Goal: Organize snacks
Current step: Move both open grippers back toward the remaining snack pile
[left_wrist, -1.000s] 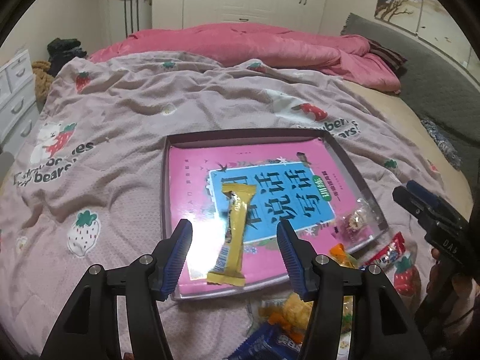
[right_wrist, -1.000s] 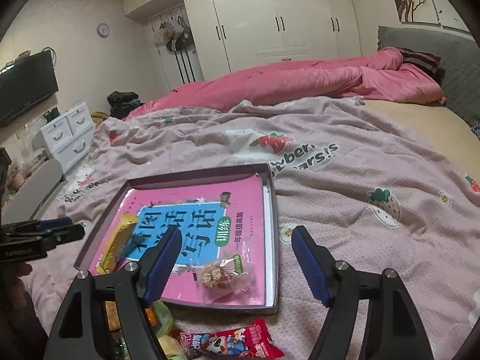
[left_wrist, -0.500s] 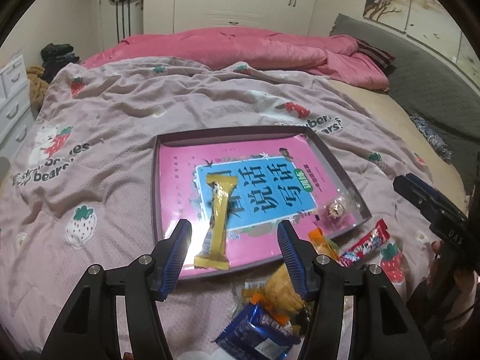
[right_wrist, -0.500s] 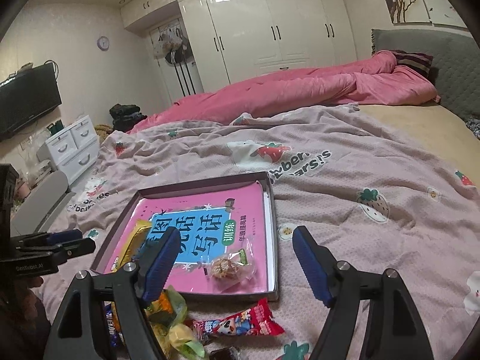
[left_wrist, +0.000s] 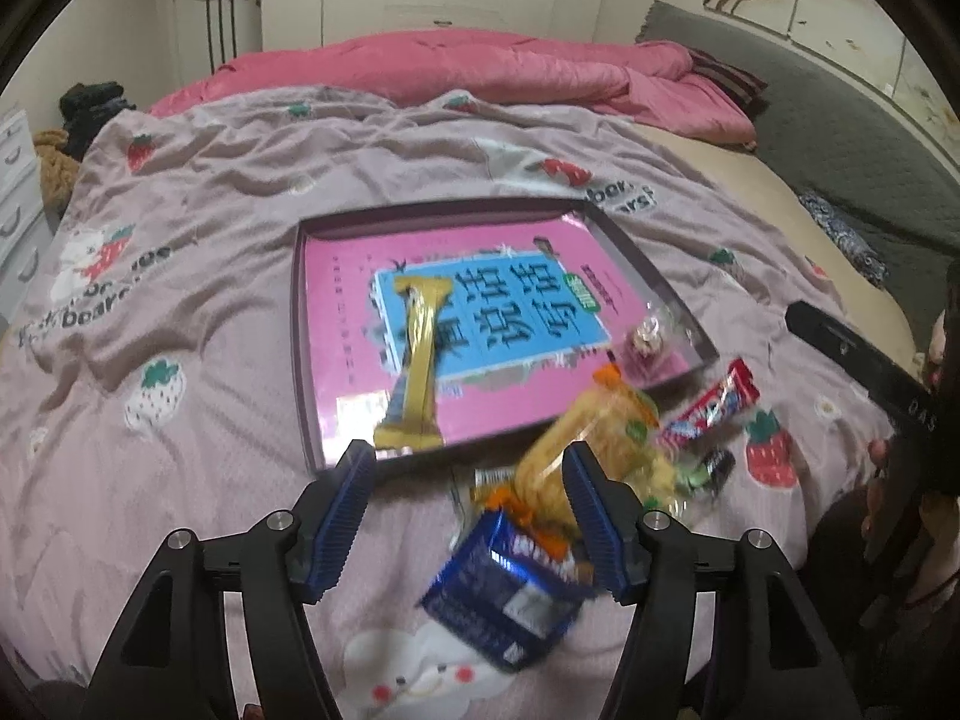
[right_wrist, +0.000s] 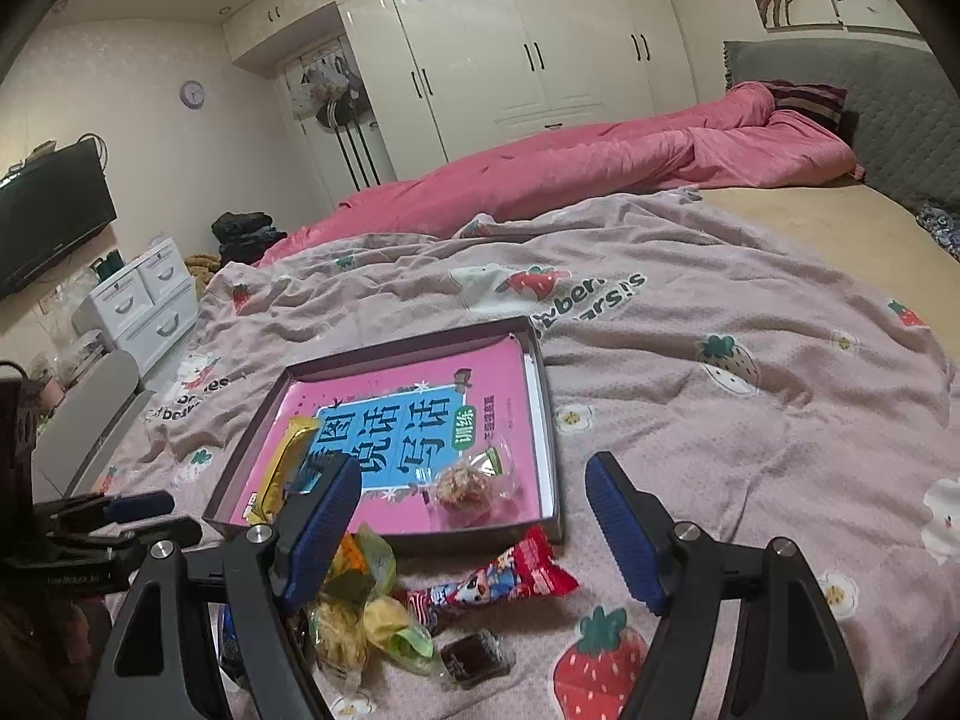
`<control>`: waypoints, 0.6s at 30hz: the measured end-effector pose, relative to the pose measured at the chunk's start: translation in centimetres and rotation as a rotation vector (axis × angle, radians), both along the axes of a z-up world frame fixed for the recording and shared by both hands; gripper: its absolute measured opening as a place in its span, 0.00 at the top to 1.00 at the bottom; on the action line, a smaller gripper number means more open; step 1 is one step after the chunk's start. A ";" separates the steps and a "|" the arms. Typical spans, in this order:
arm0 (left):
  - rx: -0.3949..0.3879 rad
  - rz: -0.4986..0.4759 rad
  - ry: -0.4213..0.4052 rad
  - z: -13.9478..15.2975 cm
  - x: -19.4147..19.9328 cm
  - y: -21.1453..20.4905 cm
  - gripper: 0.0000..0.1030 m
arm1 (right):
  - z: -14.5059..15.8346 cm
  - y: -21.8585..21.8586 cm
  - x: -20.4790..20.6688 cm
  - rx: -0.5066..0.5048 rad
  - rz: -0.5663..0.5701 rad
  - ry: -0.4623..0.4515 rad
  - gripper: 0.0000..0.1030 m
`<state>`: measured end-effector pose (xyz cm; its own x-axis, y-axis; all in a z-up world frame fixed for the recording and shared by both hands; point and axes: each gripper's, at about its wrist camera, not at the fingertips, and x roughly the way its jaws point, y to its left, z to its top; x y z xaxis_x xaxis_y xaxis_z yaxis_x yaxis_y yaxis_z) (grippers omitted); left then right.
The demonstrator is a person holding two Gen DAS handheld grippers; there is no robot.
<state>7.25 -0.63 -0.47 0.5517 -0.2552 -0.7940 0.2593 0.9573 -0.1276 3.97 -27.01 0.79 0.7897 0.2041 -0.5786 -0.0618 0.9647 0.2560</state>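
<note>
Left fingers opening over bedspread, gold bar lengthwise in tray

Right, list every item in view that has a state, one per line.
tray: on the bedspread, lidless, holding a pink book
gold snack bar: lying inside the tray
clear-wrapped snack: inside the tray, near corner
red candy wrapper: on the bedspread, outside the tray
blue packet: on the bedspread, outside
yellow chip bag: outside, beside the tray's edge
left gripper: jaws opening, nothing gripped
right gripper: open, empty
</note>
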 end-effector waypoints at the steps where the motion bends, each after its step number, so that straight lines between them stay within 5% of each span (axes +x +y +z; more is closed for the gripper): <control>1: -0.002 -0.006 0.011 -0.2 -0.2 0.1 0.35 | 0.0 0.0 -0.1 -0.003 -0.002 0.002 0.26; 18: -0.069 0.038 0.162 -2.3 -2.3 1.3 0.35 | -0.6 0.7 -2.8 -0.066 0.007 0.044 0.25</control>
